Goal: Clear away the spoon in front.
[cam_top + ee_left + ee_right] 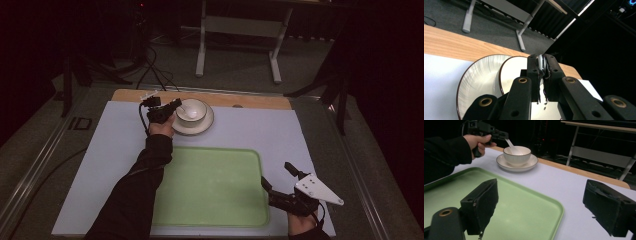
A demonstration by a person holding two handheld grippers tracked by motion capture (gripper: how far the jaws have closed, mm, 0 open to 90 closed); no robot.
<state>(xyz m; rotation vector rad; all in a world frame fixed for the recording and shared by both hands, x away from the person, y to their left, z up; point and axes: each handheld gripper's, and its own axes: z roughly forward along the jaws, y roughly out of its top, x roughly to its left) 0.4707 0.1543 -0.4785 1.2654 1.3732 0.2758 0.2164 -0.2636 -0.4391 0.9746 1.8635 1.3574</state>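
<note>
The right gripper [278, 181] is resting with jaws spread wide beside the near right corner of the green tray [210, 200]. Farther off, the left gripper [504, 135] is pinching the white spoon [512, 145] by its handle, bowl end probably still inside the bowl [517, 155] on its saucer [530, 164]. Lifting straight up is likely keeping the bowl undisturbed.

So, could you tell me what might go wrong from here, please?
1. The left gripper pinches only the thin spoon handle; it could slip or swing.
2. The spoon's scoop sits inside the bowl; catching the rim might tip it on the saucer.
3. The right gripper hangs open, steadying nothing.
</note>
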